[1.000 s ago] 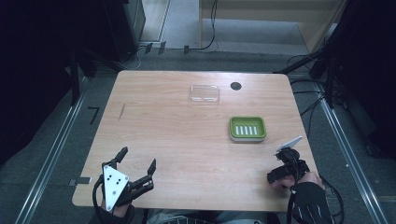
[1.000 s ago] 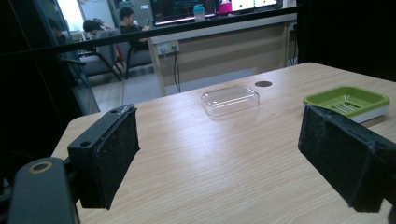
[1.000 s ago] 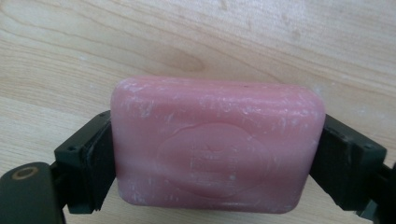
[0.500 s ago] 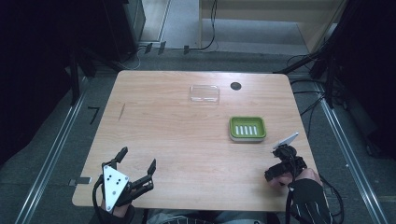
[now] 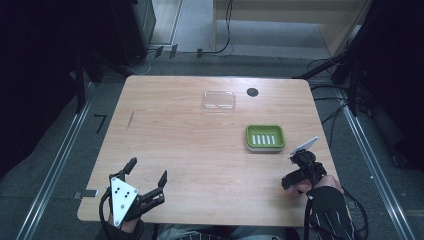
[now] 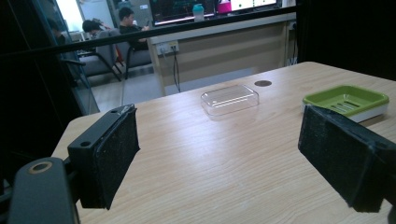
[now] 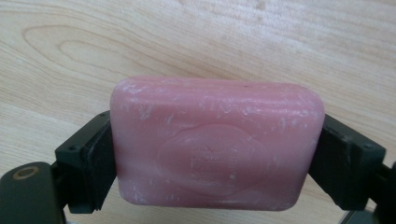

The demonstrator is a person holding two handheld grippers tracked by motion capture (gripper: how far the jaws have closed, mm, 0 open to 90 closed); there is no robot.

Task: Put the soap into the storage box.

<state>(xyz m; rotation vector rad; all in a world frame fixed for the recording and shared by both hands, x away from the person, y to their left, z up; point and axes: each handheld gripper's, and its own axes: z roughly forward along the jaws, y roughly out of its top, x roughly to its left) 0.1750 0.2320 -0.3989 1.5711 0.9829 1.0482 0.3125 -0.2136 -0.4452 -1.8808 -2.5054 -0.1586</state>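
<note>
My right gripper [image 7: 217, 154] clamps the pink soap bar [image 7: 217, 142] near the tabletop's [image 5: 200, 150] right front corner; my left gripper [image 5: 145, 185] gapes empty. Next, I'd carry it to the green soap dish [image 5: 265, 137].

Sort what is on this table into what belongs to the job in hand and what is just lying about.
Part of the job:
- pink soap bar, clamped between the right gripper jaws
- green soap dish, nearest that gripper, the likely place for the bar

Lying about:
- clear plastic lid, far side of the table
- left gripper, open and idle
</note>
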